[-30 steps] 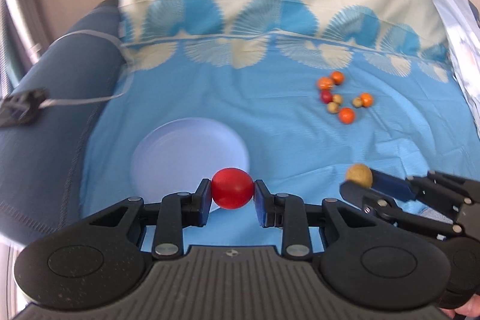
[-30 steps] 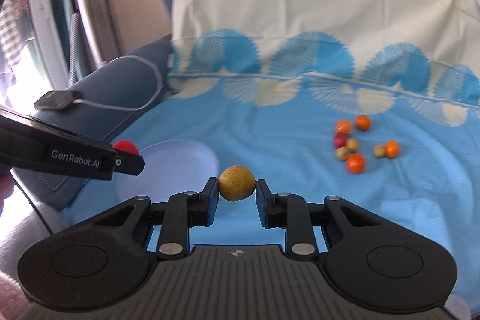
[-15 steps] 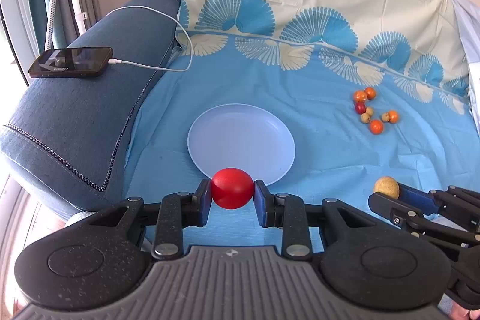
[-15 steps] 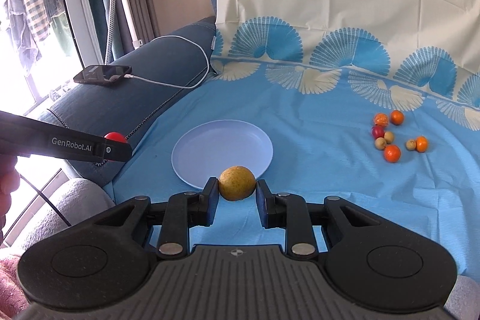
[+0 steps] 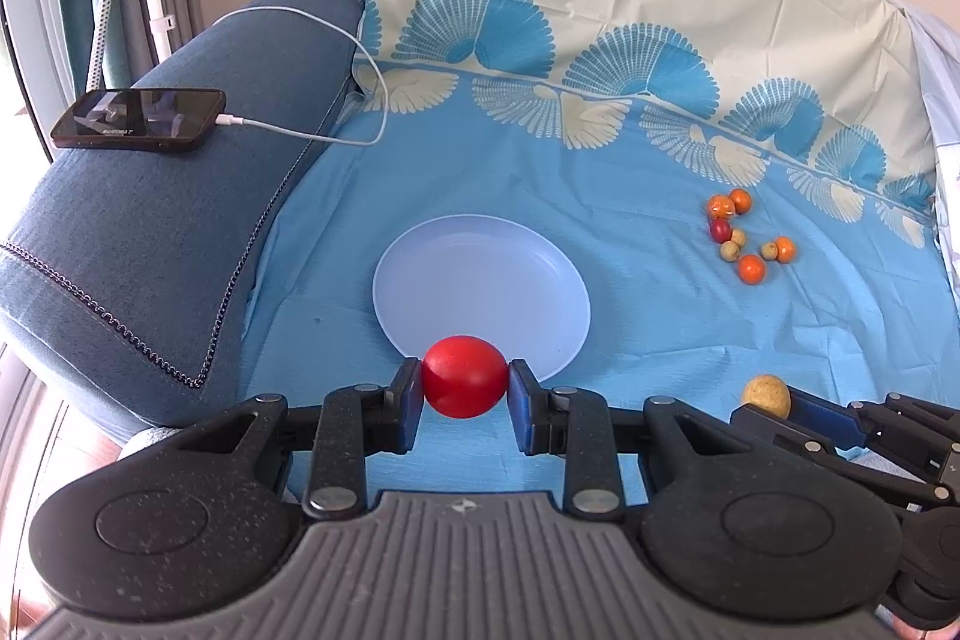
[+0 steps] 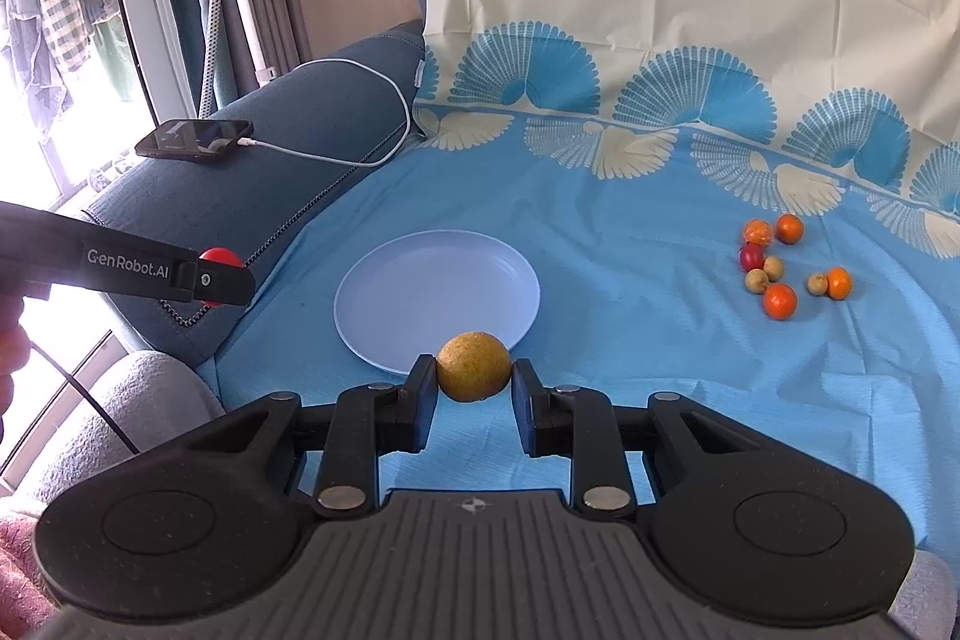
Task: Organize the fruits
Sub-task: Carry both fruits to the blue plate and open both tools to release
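1. The plate [image 5: 480,274] lies bare on the blue cloth [image 5: 630,292], open from above and from the near side.
2. The loose fruits [image 5: 744,238] cluster well right of it.
3. The armrest [image 5: 150,232] walls the left, carrying a phone [image 5: 138,119] and cable [image 5: 336,34].

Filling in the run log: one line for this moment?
left gripper: holds red fruit | right gripper: holds yellow fruit | plate: no fruit

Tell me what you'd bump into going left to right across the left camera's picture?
Phone on the sofa arm → white charging cable → red fruit pinched in the left gripper → yellow fruit held by the right gripper.
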`<control>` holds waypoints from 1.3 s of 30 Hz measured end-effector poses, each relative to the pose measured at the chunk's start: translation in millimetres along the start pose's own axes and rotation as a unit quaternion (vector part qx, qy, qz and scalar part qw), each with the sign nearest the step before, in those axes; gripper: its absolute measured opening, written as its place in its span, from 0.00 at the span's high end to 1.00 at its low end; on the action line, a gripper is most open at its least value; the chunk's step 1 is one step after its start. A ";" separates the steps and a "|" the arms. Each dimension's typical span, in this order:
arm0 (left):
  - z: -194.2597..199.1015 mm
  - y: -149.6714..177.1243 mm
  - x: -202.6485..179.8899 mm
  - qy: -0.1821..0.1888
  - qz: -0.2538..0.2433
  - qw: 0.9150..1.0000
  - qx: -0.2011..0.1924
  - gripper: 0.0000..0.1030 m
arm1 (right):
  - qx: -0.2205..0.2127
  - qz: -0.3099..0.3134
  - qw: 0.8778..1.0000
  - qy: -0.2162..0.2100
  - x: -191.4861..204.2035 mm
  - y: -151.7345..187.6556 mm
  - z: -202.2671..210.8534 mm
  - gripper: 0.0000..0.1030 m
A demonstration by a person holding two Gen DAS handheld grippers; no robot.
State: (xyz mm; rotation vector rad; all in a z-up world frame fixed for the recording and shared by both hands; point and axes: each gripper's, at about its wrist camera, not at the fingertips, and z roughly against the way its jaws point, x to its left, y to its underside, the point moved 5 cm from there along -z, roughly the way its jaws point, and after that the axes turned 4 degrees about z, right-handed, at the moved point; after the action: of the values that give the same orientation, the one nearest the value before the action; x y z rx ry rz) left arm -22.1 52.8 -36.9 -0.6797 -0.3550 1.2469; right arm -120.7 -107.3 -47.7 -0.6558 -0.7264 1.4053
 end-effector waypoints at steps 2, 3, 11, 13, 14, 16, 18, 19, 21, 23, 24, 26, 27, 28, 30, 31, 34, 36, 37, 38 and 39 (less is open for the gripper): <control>-3.8 -1.3 1.2 -0.001 0.000 1.000 0.003 0.68 | 0.001 -0.001 1.000 -0.001 0.3 -1.0 -2.6 0.73; -5.9 -2.1 1.7 -0.001 0.000 1.000 0.005 0.68 | 0.002 -0.001 1.000 -0.002 -0.1 -1.4 -4.0 0.73; -26.4 -10.7 5.5 -0.007 0.007 1.000 0.018 0.68 | 0.017 -0.004 1.000 -0.006 -1.2 -4.0 -22.9 0.73; -33.1 -14.8 6.3 -0.008 0.010 1.000 0.020 0.68 | 0.021 -0.005 1.000 -0.006 -1.2 -5.4 -30.7 0.73; -36.8 -17.2 7.2 -0.010 0.010 1.000 0.020 0.68 | 0.024 -0.006 1.000 -0.007 -1.2 -6.3 -35.0 0.73; -45.0 -22.3 8.2 -0.012 0.012 1.000 0.020 0.68 | 0.030 -0.008 0.999 -0.010 -0.9 -7.1 -43.0 0.73; -54.3 -26.9 9.8 -0.014 0.015 1.000 0.024 0.68 | 0.036 -0.007 0.999 -0.013 0.1 -8.9 -52.3 0.73; -59.3 -29.2 10.7 -0.014 0.016 0.999 0.025 0.68 | 0.038 -0.006 0.999 -0.015 0.4 -10.3 -57.9 0.73; -69.8 -33.9 12.3 -0.019 0.016 0.999 0.029 0.68 | 0.041 -0.005 0.999 -0.018 1.1 -13.5 -68.2 0.73; -81.3 -37.6 14.6 -0.025 0.016 0.999 0.033 0.68 | 0.044 -0.003 0.999 -0.021 2.5 -17.0 -79.4 0.73; -87.3 -39.1 15.7 -0.027 0.016 0.999 0.037 0.68 | 0.047 -0.001 0.999 -0.023 3.6 -19.1 -85.8 0.73; -99.9 -42.1 18.2 -0.030 0.016 0.998 0.045 0.68 | 0.050 0.003 0.998 -0.026 5.8 -22.1 -97.9 0.73; -106.0 -42.5 19.8 -0.031 0.015 0.998 0.048 0.68 | 0.052 0.005 0.998 -0.026 6.9 -23.1 -104.1 0.73; -112.8 -43.7 20.3 -0.033 0.014 0.998 0.052 0.68 | 0.054 0.007 0.998 -0.028 8.0 -24.1 -111.7 0.73; -127.1 -45.1 21.3 -0.037 0.012 0.997 0.061 0.68 | 0.059 0.012 0.998 -0.028 9.9 -25.8 -125.9 0.73; -134.4 -46.0 21.2 -0.038 0.010 0.997 0.065 0.68 | 0.062 0.015 0.998 -0.029 11.6 -26.6 -133.8 0.73; -154.8 -47.9 21.6 -0.044 0.007 0.996 0.079 0.68 | 0.073 0.028 0.997 -0.026 16.0 -25.5 -157.0 0.73; -166.6 -48.1 22.2 -0.049 0.002 0.995 0.085 0.68 | 0.083 0.032 0.996 -0.024 16.8 -23.6 -171.0 0.73; -172.1 -48.4 22.7 -0.052 0.000 0.995 0.088 0.68 | 0.088 0.033 0.995 -0.025 17.0 -22.3 -176.9 0.73; -177.5 -48.1 23.4 -0.055 -0.003 0.994 0.091 0.68 | 0.092 0.034 0.995 -0.023 16.9 -21.2 -181.8 0.73; -182.8 -48.1 23.5 -0.058 -0.005 0.994 0.096 0.68 | 0.095 0.037 0.995 -0.021 16.9 -20.1 -186.2 0.73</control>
State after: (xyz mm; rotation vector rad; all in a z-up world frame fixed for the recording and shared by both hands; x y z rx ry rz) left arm 129.5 16.7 -146.5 -0.4420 -0.3295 1.2954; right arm 37.3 -88.3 -147.9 -0.5091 -0.5964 1.5383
